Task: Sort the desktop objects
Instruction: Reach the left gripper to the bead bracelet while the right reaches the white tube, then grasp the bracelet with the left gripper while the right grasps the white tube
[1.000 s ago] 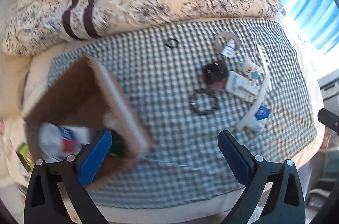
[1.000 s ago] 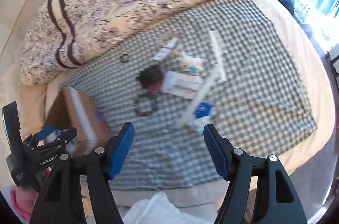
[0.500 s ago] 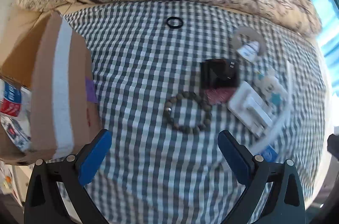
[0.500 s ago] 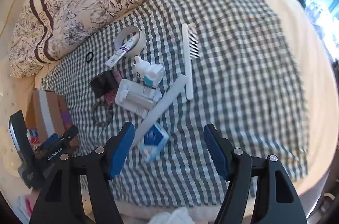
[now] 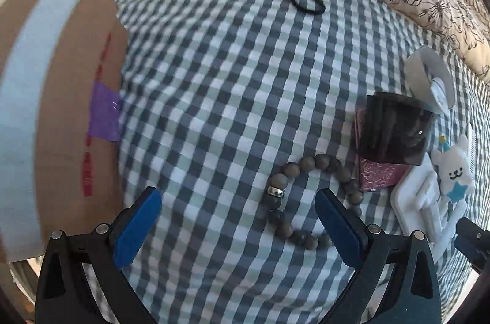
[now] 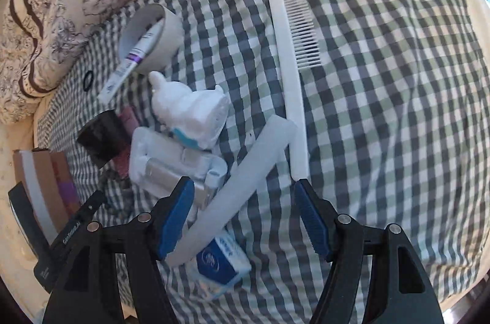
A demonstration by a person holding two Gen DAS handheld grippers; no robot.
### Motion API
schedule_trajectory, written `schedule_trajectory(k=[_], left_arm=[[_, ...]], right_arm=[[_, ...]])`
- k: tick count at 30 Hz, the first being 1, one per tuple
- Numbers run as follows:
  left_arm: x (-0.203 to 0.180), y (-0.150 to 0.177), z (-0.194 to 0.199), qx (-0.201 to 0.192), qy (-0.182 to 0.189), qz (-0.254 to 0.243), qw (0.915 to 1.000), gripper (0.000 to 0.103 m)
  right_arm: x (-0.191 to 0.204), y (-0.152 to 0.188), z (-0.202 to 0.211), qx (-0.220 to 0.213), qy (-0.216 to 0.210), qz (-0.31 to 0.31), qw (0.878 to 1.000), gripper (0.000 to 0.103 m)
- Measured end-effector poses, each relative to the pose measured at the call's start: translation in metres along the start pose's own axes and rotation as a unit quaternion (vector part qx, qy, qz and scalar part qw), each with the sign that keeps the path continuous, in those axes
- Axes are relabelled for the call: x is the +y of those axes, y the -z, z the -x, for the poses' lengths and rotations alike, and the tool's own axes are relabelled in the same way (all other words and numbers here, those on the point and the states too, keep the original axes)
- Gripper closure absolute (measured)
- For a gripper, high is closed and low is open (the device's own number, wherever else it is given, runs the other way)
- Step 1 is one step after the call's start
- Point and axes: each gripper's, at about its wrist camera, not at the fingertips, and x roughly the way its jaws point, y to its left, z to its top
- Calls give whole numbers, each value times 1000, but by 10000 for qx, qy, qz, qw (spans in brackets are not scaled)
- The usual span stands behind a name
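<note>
Both claws have dropped in close over the bed in the last second: left claw (image 5: 237, 215) hangs wide and empty right at the bead bracelet (image 5: 309, 198), with the cardboard box (image 5: 58, 109) now just beside it to the left. Right claw (image 6: 243, 215) is also wide and empty, low over the long white strip (image 6: 245, 183) and blue-white packet (image 6: 222, 259), with the comb (image 6: 291, 78) beyond. Reads as two picks lining up; nothing's gripped yet, and the whole pile is unsorted on the checked cloth (image 6: 382, 109).
</note>
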Motion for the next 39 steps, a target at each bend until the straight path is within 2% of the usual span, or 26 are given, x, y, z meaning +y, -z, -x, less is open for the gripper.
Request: schedule_trajectory(k=[5, 8, 9, 10, 11, 12, 13, 14, 16, 25, 28, 32, 39], left_arm=[[-7, 1, -16, 131, 81, -109, 9998, 1], [-9, 2, -18, 128, 314, -166, 9993, 12], [-10, 1, -16, 113, 355, -190, 9991, 22], [-11, 1, -13, 84, 390, -240, 9989, 29], [-13, 1, -10, 50, 412, -314, 9986, 46], [-15, 1, -7, 7, 426, -372, 9984, 72], [-15, 0, -3, -44, 454, -431, 9980, 87], [-15, 1, 5, -210, 466, -450, 9977, 92], [-14, 2, 20, -525, 533, -442, 9962, 92], [-27, -3, 70, -916, 710, -618, 9913, 92], [-24, -6, 95, -1156, 874, -571, 9878, 92], [-15, -8, 124, -1443, 919, -594, 9835, 92], [7, -6, 179, -1564, 1027, -603, 9805, 92]], right_arm=[[6, -4, -19, 139, 250, 67, 9996, 36], [9, -5, -19, 97, 288, 50, 9995, 39], [9, -5, -19, 104, 241, 32, 9996, 41], [9, -5, -18, 108, 181, 16, 9998, 50], [10, -4, -15, 74, 168, 13, 9998, 68], [12, -4, -12, 46, 140, 30, 9999, 72], [15, -3, -11, 33, 117, 43, 9999, 79], [17, -2, -7, 0, 96, 53, 9999, 88], [18, 1, 3, -122, 45, 42, 9999, 92], [31, 15, 51, -476, -260, 127, 9984, 93], [41, 19, 69, -590, -368, 159, 9974, 93], [58, 29, 88, -717, -434, 334, 9959, 93], [89, 56, 136, -931, -634, 754, 9908, 93]])
